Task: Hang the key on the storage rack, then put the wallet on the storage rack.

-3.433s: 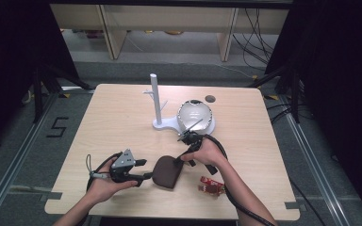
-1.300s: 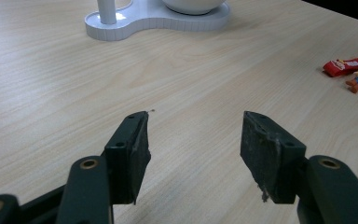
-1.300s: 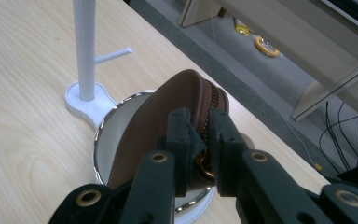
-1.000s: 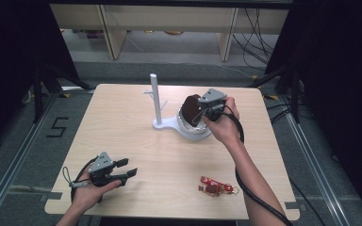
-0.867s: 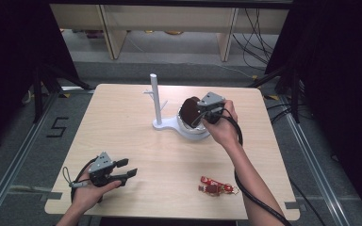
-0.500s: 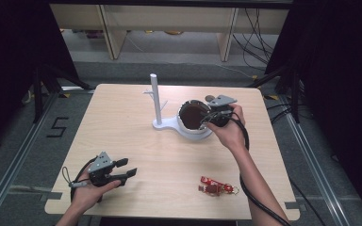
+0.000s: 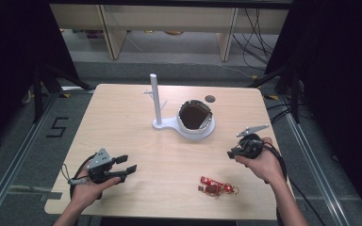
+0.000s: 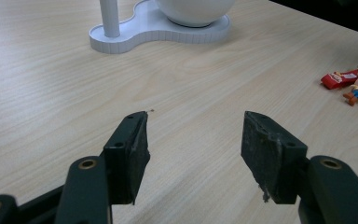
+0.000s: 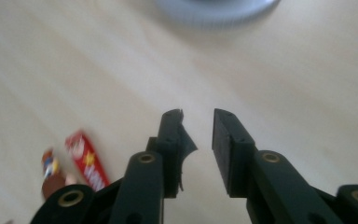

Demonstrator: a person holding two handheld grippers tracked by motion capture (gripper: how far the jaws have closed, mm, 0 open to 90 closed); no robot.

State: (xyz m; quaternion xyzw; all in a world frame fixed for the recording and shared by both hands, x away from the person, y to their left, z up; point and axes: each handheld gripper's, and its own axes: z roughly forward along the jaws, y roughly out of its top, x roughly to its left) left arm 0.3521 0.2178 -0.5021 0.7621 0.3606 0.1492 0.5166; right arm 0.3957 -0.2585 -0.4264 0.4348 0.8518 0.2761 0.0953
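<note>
The brown pouch (image 7: 194, 115) lies inside the white bowl (image 7: 209, 127), dark against its pale rim and filling most of the opening. The bowl sits on the round end of a white stand (image 7: 169, 125) at the far middle of the table (image 7: 122, 117), and a thin post (image 7: 155, 96) rises from the stand's other end. So that part of the work looks done.

The right gripper (image 7: 231, 153) hangs well clear of the bowl, toward the near right of the table. Its jaws have just been closing and now stand with only a narrow gap, with nothing between them, as the right gripper view (image 9: 198, 126) shows.

A small red keychain (image 7: 215, 187) lies flat on the wood near the front edge, close to the right gripper and apart from it. It is untouched, and I judge it the likely next thing to pick up.

The left gripper (image 7: 127, 164) rests at the near left, its jaws wide apart and empty (image 8: 193, 135), pointing across the table toward the stand.
</note>
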